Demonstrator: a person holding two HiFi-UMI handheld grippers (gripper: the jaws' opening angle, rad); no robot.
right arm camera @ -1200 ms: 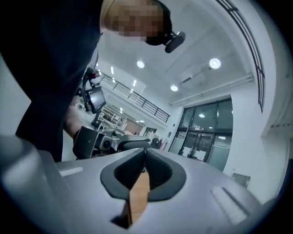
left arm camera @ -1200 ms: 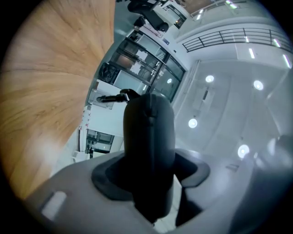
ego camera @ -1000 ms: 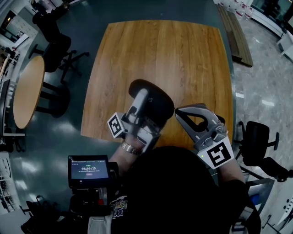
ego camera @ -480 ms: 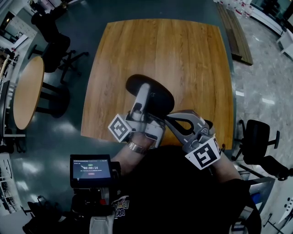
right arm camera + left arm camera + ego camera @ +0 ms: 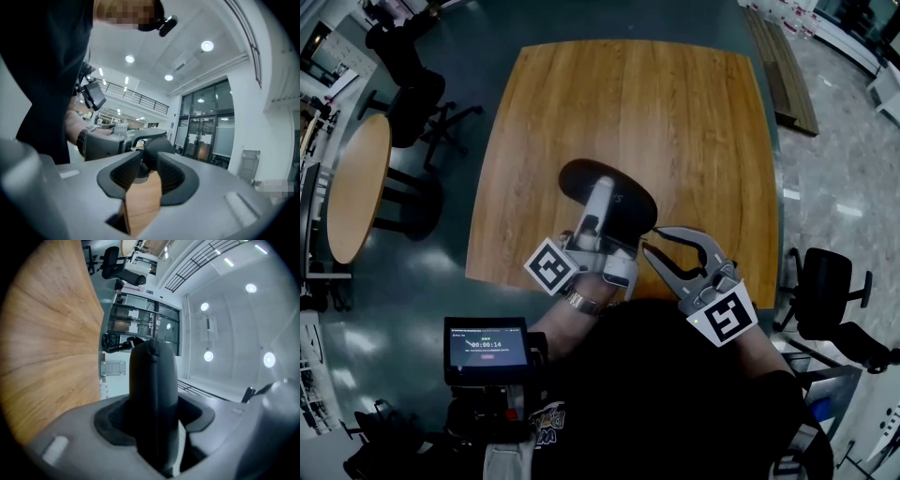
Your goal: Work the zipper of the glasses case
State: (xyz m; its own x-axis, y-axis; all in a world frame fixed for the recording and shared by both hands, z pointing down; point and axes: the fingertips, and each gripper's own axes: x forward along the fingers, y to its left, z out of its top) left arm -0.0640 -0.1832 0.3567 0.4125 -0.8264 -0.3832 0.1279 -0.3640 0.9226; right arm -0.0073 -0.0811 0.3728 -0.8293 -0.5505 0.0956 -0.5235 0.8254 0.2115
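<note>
Against a second ago, the right gripper (image 5: 652, 238) sits lower and nearer the person, a little to the left. Its tips come in at the near right end of the glasses case (image 5: 630, 204) rather than beside it. Its jaws were together and have just been opening. They now stand slightly apart, and the right gripper view shows the case's rounded dark end (image 5: 157, 146) right at the tips. I cannot tell whether anything small lies between the pads. The left gripper (image 5: 602, 192) has rolled, and its marker cube now sits a little further right and nearer.

The left gripper is clamped across the middle of the case, one pad on each broad side (image 5: 153, 394). The case hangs above the near part of the wooden table (image 5: 675, 112), just in from its near edge. Its inside is hidden.

The table top spreads wide to the far side and to both sides of the case. A round table (image 5: 356, 187) stands well apart at the left, and an office chair (image 5: 825, 281) is near the table's near right corner.
</note>
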